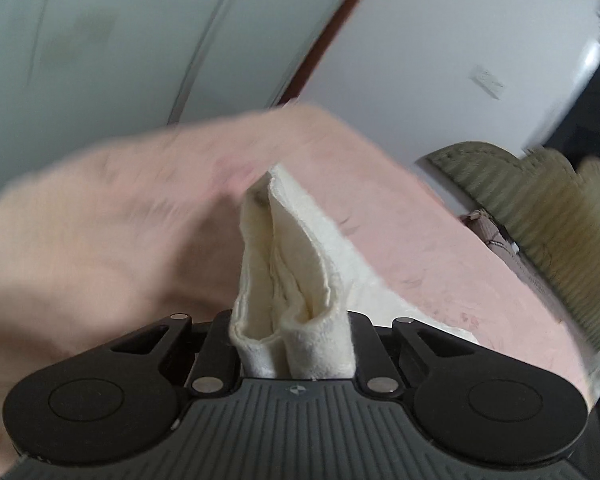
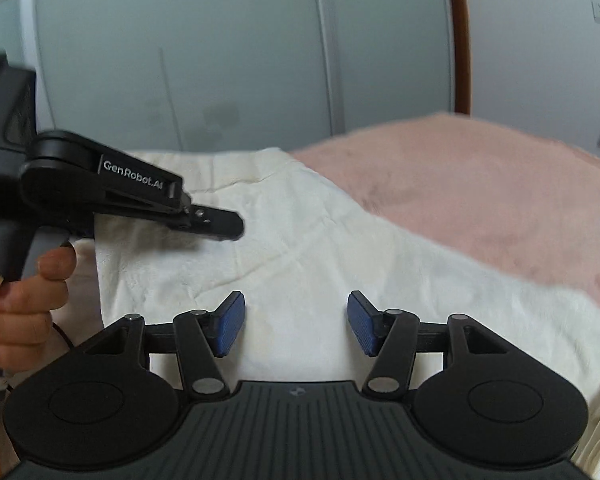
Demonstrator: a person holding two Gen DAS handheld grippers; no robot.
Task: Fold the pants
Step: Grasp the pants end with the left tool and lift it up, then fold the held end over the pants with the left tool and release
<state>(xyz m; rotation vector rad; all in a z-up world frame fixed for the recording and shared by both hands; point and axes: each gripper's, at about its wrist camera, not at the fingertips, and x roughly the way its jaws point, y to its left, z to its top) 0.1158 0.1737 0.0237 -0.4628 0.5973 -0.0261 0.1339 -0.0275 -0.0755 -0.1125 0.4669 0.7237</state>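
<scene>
- Left wrist view: the cream pants (image 1: 296,276) are a soft, slightly fuzzy fabric, bunched into several thick layers that rise in a narrow peak straight ahead of the camera.
- The left gripper (image 1: 292,344) is clamped on that bunch; its pads are completely buried in the cloth, and rolled hems bulge out toward the lens.
- More of the cream fabric trails away to the right, lying on the pink blanket (image 1: 440,248) that covers the bed.
- The left half of this view is smeared by motion blur, so the blanket's surface there is hard to make out.
- At the right edge sits an olive-green ribbed cushion (image 1: 548,216), cut off by the frame; a small brownish item next to it is too unclear to name.
- Behind stand pale wardrobe doors (image 1: 120,32) and a white wall with a socket plate (image 1: 487,81).
- Right wrist view: the pants (image 2: 300,248) lie spread over the near side of the pink blanket (image 2: 480,184), wrinkled, with a seam line running across.
- The right gripper (image 2: 296,322) is wide apart, holding nothing, its blue pads (image 2: 232,322) above the cloth.
- The left gripper (image 2: 228,226) enters from the left, held by the person's hand (image 2: 24,300); its tip is blurred and seen side-on over the fabric.
- The pants' near right edge runs out of frame.
</scene>
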